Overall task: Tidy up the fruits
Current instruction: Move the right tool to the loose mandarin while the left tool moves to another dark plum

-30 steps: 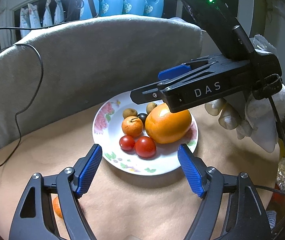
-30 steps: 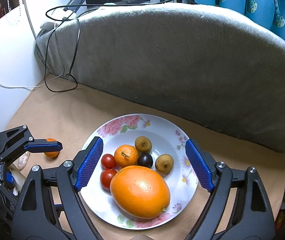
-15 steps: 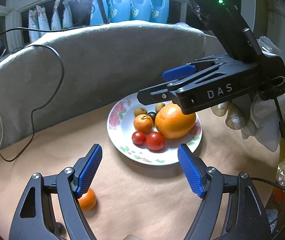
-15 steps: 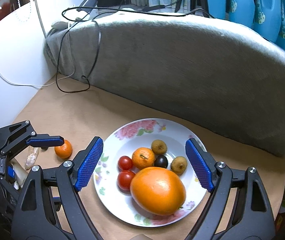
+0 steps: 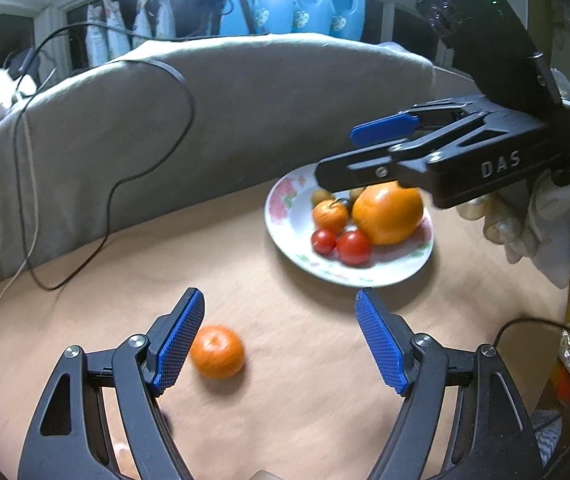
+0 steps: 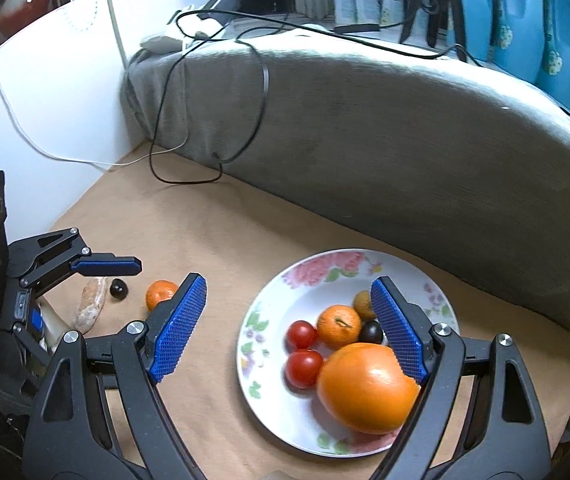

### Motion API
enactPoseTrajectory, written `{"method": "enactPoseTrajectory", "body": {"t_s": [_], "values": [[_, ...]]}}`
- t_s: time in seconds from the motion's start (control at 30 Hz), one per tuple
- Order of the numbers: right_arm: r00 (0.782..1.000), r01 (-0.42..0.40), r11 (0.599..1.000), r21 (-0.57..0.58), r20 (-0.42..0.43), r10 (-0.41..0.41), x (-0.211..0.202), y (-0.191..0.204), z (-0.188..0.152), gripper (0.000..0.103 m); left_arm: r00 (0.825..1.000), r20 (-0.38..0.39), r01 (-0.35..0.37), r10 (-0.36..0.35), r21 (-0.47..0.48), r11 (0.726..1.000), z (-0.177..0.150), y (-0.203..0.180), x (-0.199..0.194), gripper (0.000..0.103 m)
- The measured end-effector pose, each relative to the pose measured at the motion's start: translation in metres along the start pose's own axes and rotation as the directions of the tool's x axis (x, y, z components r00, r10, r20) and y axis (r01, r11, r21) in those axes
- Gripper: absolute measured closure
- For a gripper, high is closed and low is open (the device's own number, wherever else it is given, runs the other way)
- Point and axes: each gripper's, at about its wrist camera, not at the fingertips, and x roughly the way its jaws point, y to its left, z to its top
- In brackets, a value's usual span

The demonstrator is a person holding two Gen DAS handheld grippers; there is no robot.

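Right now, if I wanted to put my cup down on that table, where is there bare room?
The widest bare stretch of table lies between the grey cushion, the black cable loop and the plate. The plate itself is crowded with a big orange, tomatoes and smaller fruits. The left corner is busy too: a mandarin, a dark fruit and the left gripper.

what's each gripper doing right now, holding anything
left gripper: open, holding nothing
right gripper: open, holding nothing
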Motion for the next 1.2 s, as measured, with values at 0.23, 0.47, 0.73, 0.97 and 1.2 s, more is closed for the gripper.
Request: {"method": "enactPoseTrajectory", "body": {"t_s": [0.23, 0.47, 0.73, 0.97, 1.2], "values": [[0.999, -0.042, 0.998, -0.04, -0.013, 0.042, 0.009, 0.018, -0.001, 0.016, 0.998, -0.046, -0.036, 0.035, -0.01, 0.999, -0.025, 0.02, -0.008, 0.025], [0.996, -0.078, 0.994, -0.071, -0.036, 0.076, 0.022, 0.038, -0.002, 0.016, 0.994, -0.087, -0.067, 0.063, -0.049, 0.997, -0.042, 0.043, -0.015, 0.025], [0.991, -0.117, 0.988, -0.104, -0.077, 0.11, 0.04, 0.059, -0.004, 0.016, 0.989, -0.127, -0.08, 0.07, -0.074, 0.994, -0.057, 0.057, -0.017, 0.026], [0.986, -0.14, 0.98, -0.142, -0.107, 0.125, 0.054, 0.076, -0.005, 0.016, 0.988, -0.153, -0.059, 0.037, -0.14, 0.988, -0.065, 0.073, -0.013, 0.04], [0.979, -0.164, 0.974, -0.158, -0.15, 0.141, 0.07, 0.088, -0.007, 0.026, 0.985, -0.171, -0.039, 0.01, -0.171, 0.985, -0.072, 0.081, -0.009, 0.047]]}}
